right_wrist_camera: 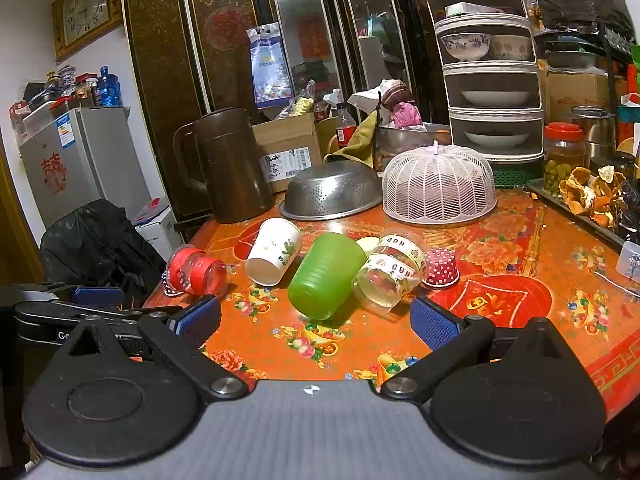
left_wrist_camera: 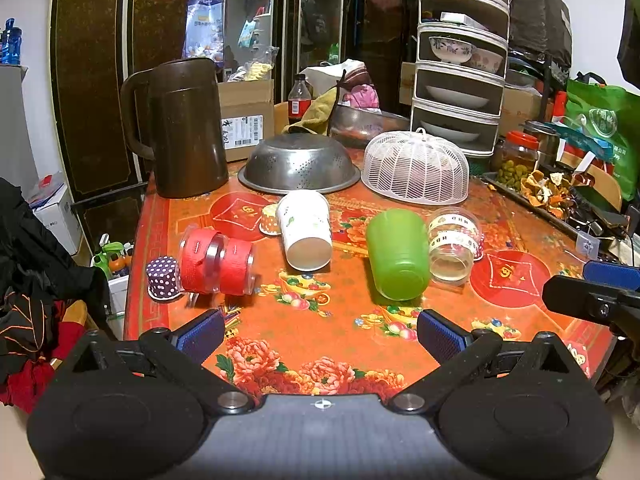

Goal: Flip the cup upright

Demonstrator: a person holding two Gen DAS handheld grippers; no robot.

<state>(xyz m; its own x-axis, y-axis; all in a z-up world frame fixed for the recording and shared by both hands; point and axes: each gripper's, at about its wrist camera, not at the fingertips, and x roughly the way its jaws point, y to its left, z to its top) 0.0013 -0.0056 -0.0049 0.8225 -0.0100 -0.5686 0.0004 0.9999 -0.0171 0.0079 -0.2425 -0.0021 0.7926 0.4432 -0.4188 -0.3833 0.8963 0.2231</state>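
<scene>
Four cups lie on their sides in a row on the table (left_wrist_camera: 520,312), which has a red flowered cloth. From the left wrist camera they are, from left to right: a clear cup with red ribbon (left_wrist_camera: 216,266), a white paper cup (left_wrist_camera: 306,236), a green cup (left_wrist_camera: 396,254) and a clear cup with patterned tape (left_wrist_camera: 454,246). The green cup touches the taped cup, and its bottom points toward the camera. A purple dotted paper liner (left_wrist_camera: 162,278) stands just beside the red ribbon cup; this view shows it clearly. Behind the cups are a brown pitcher (left_wrist_camera: 180,128), an overturned steel colander (left_wrist_camera: 300,168) and a white mesh food cover (left_wrist_camera: 416,168). The left gripper (left_wrist_camera: 320,330) has its blue fingers wide apart, above the table and holding nothing. The right gripper (left_wrist_camera: 600,292) shows only partly at the right edge.

From the right wrist camera, a red dotted paper liner (right_wrist_camera: 440,266) stands beside the taped cup (right_wrist_camera: 390,274); the other view does not show it. A wall clock (right_wrist_camera: 86,12) and a small fridge (right_wrist_camera: 80,160) also appear only here. The green cup (right_wrist_camera: 326,276) lies between the blue fingers of the right gripper (right_wrist_camera: 316,320), a little ahead of them, not touched. These fingers are wide apart as well, with nothing in them. The left gripper (right_wrist_camera: 96,296) shows at the left edge.
</scene>
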